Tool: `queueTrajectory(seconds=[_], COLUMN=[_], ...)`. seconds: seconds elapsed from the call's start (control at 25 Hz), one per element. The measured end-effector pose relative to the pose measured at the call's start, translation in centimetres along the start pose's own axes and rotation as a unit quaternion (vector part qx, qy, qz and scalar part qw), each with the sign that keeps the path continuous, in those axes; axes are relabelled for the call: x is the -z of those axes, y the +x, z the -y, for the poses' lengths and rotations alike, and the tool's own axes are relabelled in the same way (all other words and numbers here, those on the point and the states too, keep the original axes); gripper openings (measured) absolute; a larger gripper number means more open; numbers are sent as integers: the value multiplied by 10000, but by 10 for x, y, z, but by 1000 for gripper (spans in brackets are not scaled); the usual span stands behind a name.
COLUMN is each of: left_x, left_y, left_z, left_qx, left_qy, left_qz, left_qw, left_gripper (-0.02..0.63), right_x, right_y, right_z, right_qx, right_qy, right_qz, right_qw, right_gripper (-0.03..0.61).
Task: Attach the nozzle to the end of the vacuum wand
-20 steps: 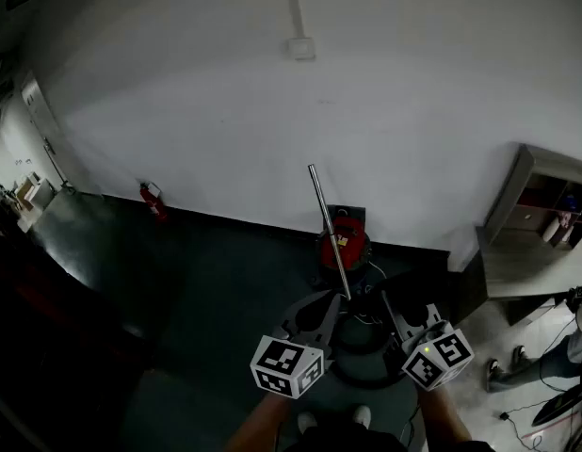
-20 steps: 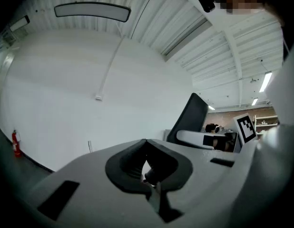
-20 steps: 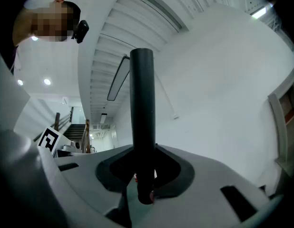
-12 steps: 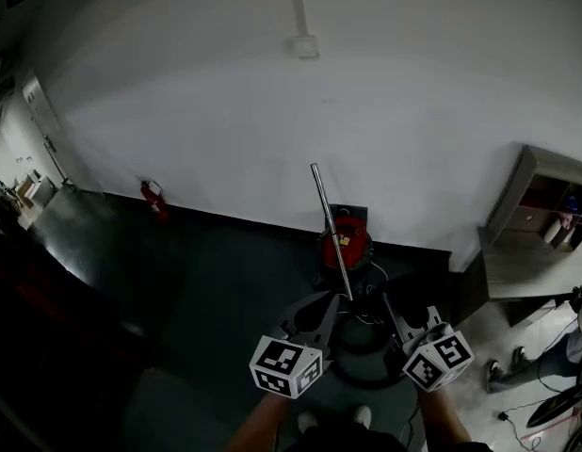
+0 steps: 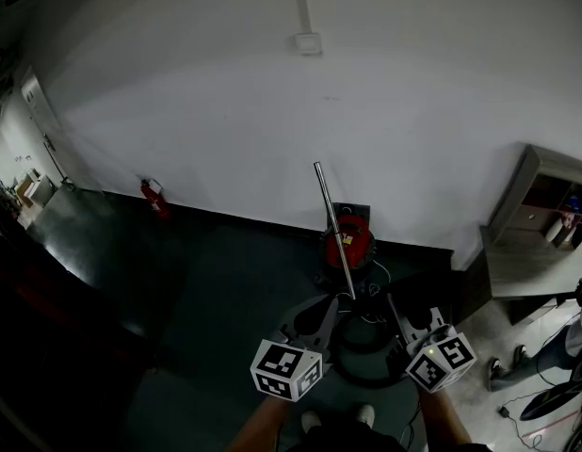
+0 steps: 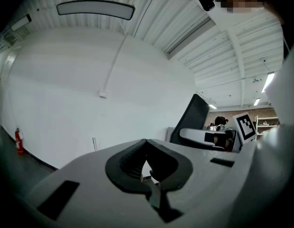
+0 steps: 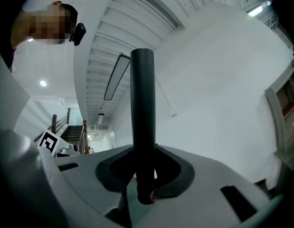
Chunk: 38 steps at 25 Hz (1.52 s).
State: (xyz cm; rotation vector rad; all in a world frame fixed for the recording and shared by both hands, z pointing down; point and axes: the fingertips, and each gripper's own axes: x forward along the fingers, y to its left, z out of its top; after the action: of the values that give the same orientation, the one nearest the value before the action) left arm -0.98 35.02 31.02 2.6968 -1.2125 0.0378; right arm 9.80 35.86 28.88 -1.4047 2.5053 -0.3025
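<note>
Against the right-hand wall stands an open grey shelf unit (image 5: 545, 201); small objects sit in its compartments, too tiny and dim to name. A red vacuum canister (image 5: 348, 245) sits on the floor at the foot of the white wall (image 5: 225, 111). What is inside it cannot be seen.

A person stands over the canister with a claw in each hand. The right gripper (image 7: 144, 174) is clamped on a black tube (image 7: 142, 108), apparently the nozzle, which rises upright from its jaws. The left gripper (image 6: 146, 161) has its jaws pressed together with nothing between them. The shiny metal wand (image 5: 333, 229) slants up in front of the canister. Its lower end is near the left claw's tips, and its top end is bare and well apart from the tube. What props it up cannot be made out.

The floor (image 5: 225, 290) is dark and dull, and a black hose (image 5: 366, 377) loops across it below the canister. A red fire extinguisher (image 5: 153, 199) stands by the wall, and a small box (image 5: 308, 43) is mounted high on it. Someone's shoes (image 5: 503, 370) show at the right edge, the rest cut off.
</note>
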Motion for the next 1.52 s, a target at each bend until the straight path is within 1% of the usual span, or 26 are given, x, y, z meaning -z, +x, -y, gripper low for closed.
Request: queueTrajectory(seconds=[0.24,0.44,0.68,0.88,1.08,1.32,1.52], left_x=[11,15,14,17,21,22,20], left_y=[-21,-37,-40,-29,-7,35,80], left_z=[-23,-39,-53,-64,-72,-82,-86], left_qx=[25,172,233,250,282,260,263], left_qy=[-17,4,-46,-101,-101,-136,-109], left_qz=[-82,-143,-163,-169,-225,-266,-316], left_qw=[10000,9997,9996,9995,9993,9992,9991], left_gripper=[-2,-2,-2,-2,-2,-2,-2], right_x=[15,26,27,29,32,32,29], right_y=[5,10,16,22,32,53,73], right_z=[-18,-35,-40,-28,-6,28,67], right_qx=[164,364,494,595,674,651,617], right_qy=[61,46,114,72,147,140,116], right_qz=[7,50,98,71,67,10,-28], right_qw=[9998,9993,9987,9982,9976,9978,9980], right_gripper=[92,92,92,92,92,92,92])
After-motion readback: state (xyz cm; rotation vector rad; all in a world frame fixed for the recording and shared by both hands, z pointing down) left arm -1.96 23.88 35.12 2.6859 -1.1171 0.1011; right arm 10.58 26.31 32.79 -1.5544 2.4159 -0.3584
